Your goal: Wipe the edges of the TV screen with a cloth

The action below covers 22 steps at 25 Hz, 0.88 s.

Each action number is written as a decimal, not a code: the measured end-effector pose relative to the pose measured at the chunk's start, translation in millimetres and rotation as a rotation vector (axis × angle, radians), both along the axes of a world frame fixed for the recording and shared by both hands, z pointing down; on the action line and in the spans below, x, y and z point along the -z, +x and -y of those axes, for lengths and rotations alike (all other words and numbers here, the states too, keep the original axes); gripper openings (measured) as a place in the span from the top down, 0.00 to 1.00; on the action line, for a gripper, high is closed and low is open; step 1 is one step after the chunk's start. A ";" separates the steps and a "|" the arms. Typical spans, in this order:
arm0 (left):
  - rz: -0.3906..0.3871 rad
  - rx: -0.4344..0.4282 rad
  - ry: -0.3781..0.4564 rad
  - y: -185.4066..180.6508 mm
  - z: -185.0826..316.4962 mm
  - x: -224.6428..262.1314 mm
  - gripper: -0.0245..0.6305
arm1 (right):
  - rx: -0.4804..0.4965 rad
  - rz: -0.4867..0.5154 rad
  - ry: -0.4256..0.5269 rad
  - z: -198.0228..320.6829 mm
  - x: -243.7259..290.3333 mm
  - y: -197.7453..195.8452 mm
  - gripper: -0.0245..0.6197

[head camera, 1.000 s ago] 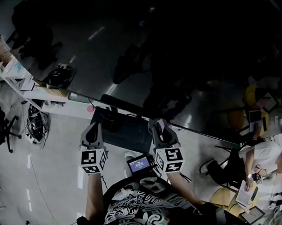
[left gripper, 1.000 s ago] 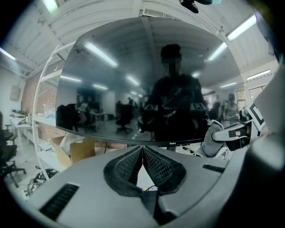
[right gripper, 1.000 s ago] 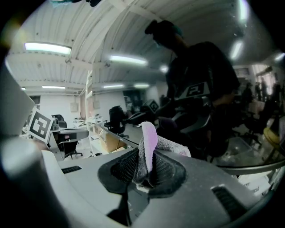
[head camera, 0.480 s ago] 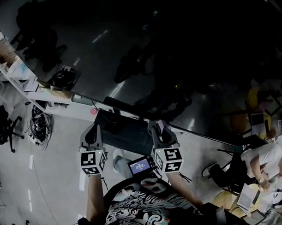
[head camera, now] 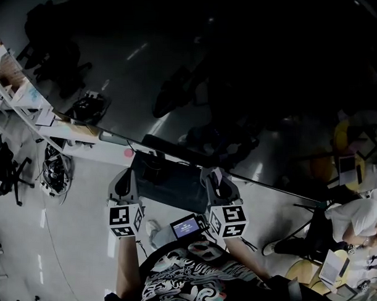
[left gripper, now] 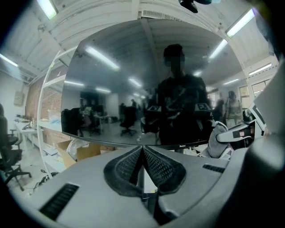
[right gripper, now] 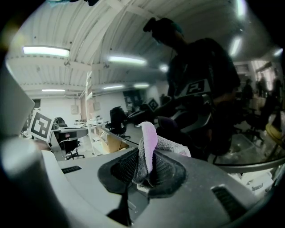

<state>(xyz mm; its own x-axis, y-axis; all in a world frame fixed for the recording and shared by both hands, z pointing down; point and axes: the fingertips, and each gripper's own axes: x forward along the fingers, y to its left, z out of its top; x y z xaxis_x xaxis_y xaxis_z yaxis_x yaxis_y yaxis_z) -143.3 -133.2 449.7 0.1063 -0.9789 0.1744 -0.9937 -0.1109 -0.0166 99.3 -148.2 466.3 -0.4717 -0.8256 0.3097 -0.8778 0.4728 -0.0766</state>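
The right gripper (right gripper: 143, 168) has its jaws clamped on a grey and pale purple cloth (right gripper: 150, 141), whose fold sticks up past the pads. It is close to the lower edge of the TV screen (head camera: 240, 74). The left gripper (left gripper: 143, 156) has its jaws pressed together with nothing between them, near the same edge and further left along it. A small lit display (head camera: 186, 227) shows below the screen, between the grippers.
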 end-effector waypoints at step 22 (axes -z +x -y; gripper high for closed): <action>-0.024 0.010 -0.025 -31.8 4.2 -13.8 0.93 | -0.022 0.005 -0.022 7.8 2.1 -17.2 0.83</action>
